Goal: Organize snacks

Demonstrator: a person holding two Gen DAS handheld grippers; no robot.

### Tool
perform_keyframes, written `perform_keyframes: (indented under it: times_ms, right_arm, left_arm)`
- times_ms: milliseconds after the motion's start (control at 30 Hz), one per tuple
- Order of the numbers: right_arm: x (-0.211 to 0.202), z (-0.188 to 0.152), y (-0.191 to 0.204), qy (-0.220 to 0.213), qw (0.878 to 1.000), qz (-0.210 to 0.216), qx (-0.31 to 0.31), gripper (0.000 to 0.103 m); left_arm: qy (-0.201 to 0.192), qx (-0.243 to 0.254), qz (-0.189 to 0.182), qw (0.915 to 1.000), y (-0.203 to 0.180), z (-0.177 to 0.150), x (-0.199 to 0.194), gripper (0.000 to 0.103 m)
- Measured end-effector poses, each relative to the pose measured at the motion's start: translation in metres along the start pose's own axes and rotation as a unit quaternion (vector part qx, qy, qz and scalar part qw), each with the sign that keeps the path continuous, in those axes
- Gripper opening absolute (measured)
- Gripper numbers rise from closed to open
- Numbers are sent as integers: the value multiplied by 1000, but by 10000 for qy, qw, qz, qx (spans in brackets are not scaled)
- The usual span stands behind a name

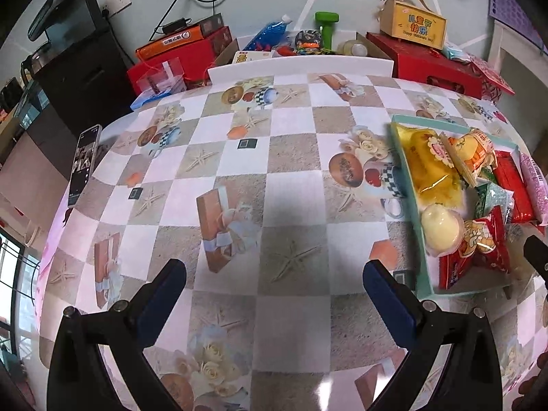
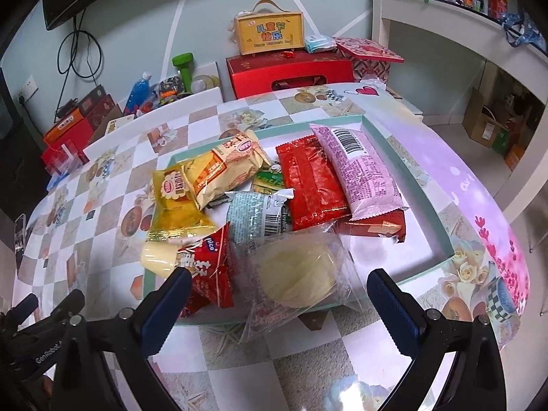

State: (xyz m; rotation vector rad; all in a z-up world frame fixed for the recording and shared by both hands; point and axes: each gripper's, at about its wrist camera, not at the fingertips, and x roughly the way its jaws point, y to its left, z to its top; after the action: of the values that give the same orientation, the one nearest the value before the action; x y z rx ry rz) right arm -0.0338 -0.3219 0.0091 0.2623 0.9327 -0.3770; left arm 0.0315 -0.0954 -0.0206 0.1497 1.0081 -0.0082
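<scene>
A pale green tray on the checked tablecloth holds several snack packets. Among them are a pink packet, a red packet, a yellow packet, a silver-green packet and a red bag. A clear bag with a pale round cake overhangs the tray's near rim. My right gripper is open, its fingers either side of that clear bag, just above it. My left gripper is open over bare tablecloth, left of the tray.
A phone lies near the table's left edge. Behind the table stand red gift boxes, a yellow carry box, a green dumbbell and a blue bottle. A white shelf unit rises at the right.
</scene>
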Motion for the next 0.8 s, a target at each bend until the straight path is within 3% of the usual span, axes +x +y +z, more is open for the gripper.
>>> perform_keyframes:
  times_ms: [300, 800]
  right_arm:
    - [-2, -2, 11, 15, 9998, 19, -173, 103]
    - [9, -6, 12, 191, 9996, -50, -218, 103]
  left_arm:
    - [85, -98, -18, 9999, 7, -1, 1, 103]
    - [338, 149, -36, 9993, -1, -2, 8, 103]
